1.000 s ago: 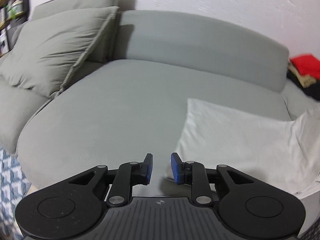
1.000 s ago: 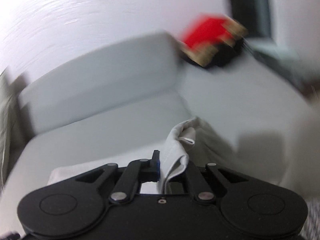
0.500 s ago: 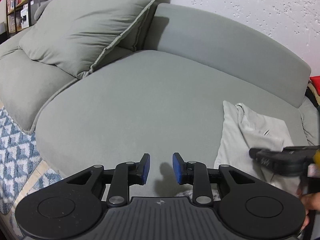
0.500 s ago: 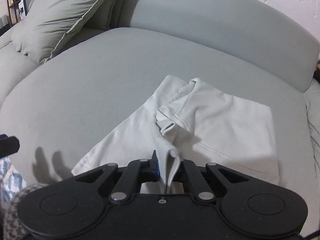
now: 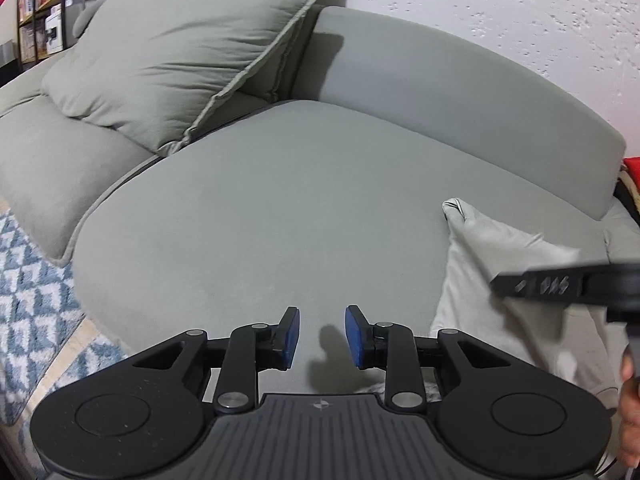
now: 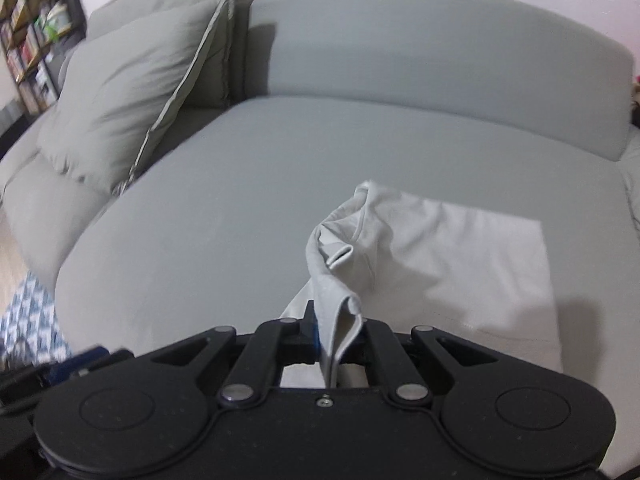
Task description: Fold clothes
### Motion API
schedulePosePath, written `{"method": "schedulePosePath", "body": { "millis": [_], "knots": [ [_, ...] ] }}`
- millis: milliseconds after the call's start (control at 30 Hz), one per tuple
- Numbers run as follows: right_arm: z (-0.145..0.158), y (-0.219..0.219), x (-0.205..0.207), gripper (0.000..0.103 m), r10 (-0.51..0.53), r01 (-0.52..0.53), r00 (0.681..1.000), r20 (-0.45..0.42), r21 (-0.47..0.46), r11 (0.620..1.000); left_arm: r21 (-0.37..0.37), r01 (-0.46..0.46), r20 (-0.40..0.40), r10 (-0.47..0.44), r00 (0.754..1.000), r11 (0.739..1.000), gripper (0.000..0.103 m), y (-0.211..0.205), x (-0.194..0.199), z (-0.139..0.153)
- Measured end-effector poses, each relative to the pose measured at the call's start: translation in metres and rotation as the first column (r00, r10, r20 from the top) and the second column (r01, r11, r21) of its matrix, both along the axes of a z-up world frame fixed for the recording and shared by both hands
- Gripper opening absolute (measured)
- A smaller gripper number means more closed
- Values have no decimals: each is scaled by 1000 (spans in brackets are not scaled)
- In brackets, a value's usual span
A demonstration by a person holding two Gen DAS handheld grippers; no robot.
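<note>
R gripper pinching a bunched edge of the pale shirt, lifting that edge off the grey sofa seat; rest of shirt lies flat on the seat's right side. L gripper spread apart, holding nothing, over bare seat just left of the shirt. Grey cushion at back left, patterned rug on floor.

r gripper clamped on pale garment edge, lifted fold, rest flat on grey sofa seat
</note>
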State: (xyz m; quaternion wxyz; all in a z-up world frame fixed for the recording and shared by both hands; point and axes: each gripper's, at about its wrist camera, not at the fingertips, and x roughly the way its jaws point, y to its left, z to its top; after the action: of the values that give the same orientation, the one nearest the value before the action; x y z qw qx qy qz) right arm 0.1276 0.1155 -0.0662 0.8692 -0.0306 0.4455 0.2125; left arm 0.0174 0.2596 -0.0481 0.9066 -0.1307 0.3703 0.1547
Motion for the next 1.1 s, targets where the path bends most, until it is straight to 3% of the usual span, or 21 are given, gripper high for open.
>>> {"method": "schedulePosePath", "body": {
  "millis": [33, 100, 167, 300, 433, 467, 533, 600, 733, 800, 867, 933, 1033, 1100],
  "knots": [
    [-2, 2, -1, 11, 38, -38, 999, -31, 17, 999, 2, -7, -1, 7, 1000, 1000, 28, 1, -2, 1],
    [-3, -4, -2, 35, 116, -104, 989, -92, 120, 987, 22, -16, 5, 16, 1000, 1000, 29, 0, -5, 6],
    [4, -21, -6, 47, 165, -133, 978, -128, 227, 965, 30, -22, 6, 22, 1000, 999, 30, -1, -8, 8],
    [25, -70, -11, 53, 125, -87, 986, -113, 300, 950, 19, -15, 8, 15, 1000, 1000, 30, -5, -7, 9],
    [40, -144, -13, 60, -29, 56, 996, -83, 339, 939, 20, 61, 34, -62, 998, 998, 20, -26, 4, 11],
    [41, -159, -14, 60, -71, 92, 995, -72, 333, 939, 28, 97, 45, -98, 994, 995, 13, -35, 9, 13],
    [36, -183, -15, 54, -137, 149, 989, -60, 315, 938, 36, 188, 66, -190, 980, 982, 9, -56, 23, 16],
    [26, -188, -15, 22, -128, 139, 990, -58, 284, 949, 65, 271, 56, -274, 960, 960, 9, -79, 45, 14],
    [4, -166, -13, 20, -40, 42, 999, -12, 173, 984, 172, 318, -60, -312, 948, 932, 9, -115, 93, -11],
    [-6, -149, -15, 21, 17, -18, 1000, 19, 84, 996, 200, 290, -159, -261, 952, 936, 10, -115, 111, -32],
    [-17, -139, -19, 21, 63, -63, 998, 26, -2, 998, 211, 252, -285, -187, 940, 945, 10, -106, 120, -54],
    [-26, -145, -30, 21, 75, -75, 997, -1, -39, 996, 197, 238, -279, -178, 944, 951, 10, -100, 113, -51],
    [-23, -163, -48, 21, 74, -74, 997, -15, 1, 997, 238, 241, -265, -176, 948, 941, 16, -97, 96, -50],
    [-17, -181, -55, 23, 52, -50, 997, -49, 51, 997, 238, 208, -235, -152, 960, 949, 18, -91, 81, -44]
  ]
}}
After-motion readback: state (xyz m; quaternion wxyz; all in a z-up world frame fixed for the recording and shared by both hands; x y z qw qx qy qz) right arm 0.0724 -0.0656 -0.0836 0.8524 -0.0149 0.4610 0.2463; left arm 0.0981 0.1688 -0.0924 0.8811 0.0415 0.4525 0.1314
